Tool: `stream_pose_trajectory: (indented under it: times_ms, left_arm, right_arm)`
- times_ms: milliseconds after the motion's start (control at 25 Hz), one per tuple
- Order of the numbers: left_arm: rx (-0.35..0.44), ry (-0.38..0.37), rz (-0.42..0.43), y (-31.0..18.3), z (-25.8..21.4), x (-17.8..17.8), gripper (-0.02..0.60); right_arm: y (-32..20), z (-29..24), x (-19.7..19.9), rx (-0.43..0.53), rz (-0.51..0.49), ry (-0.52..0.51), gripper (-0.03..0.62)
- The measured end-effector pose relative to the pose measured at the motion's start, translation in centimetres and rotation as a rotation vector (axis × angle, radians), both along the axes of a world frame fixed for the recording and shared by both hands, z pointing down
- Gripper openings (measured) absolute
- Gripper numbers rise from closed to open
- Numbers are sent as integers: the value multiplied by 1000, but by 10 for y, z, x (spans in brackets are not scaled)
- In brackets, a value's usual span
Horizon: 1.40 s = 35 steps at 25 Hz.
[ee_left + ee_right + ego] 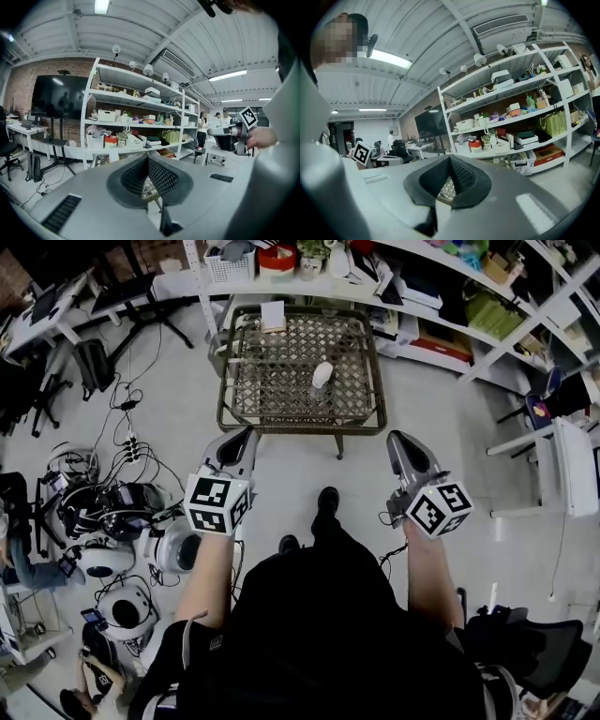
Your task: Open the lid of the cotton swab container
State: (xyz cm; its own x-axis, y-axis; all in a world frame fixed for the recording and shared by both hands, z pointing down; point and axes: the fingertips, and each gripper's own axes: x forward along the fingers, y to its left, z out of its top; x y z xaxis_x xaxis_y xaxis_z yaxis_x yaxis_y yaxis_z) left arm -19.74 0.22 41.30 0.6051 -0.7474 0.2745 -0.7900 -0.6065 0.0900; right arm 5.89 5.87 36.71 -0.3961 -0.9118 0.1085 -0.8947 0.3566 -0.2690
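Cotton swab container, small, white and upright, stands right of centre on a lattice-topped wicker table in the upper middle of the head view. Its lid is too small to make out. A white card sits at the table's far edge. Both claws hang well short of the table over bare floor: left gripper and right gripper, each with jaws pressed together, holding nothing. Cables and round white gear crowd the lower left. White shelving lines the upper right. The person's body hides the lower centre.
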Motion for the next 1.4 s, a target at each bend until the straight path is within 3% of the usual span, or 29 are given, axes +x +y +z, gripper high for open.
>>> stream_pose_trajectory:
  times_ms: [240,880,1200,1400]
  left_arm:
    - [-23,-25,-2,-33,8,21,5]
    - [-91,-106,-39,-167,23,133,5]
    - [-122,-127,-69,-207,57,133,5]
    - [-149,-113,-5,-227,89,131,6]
  right_arm:
    - [-45,9,20,-8,-21,-31,11]
    - [-199,36,127,-54,-108,-100,11]
    - [-237,61,135,-114,-120,-97,11]
    - [-252,81,131,-167,-83,-99,11]
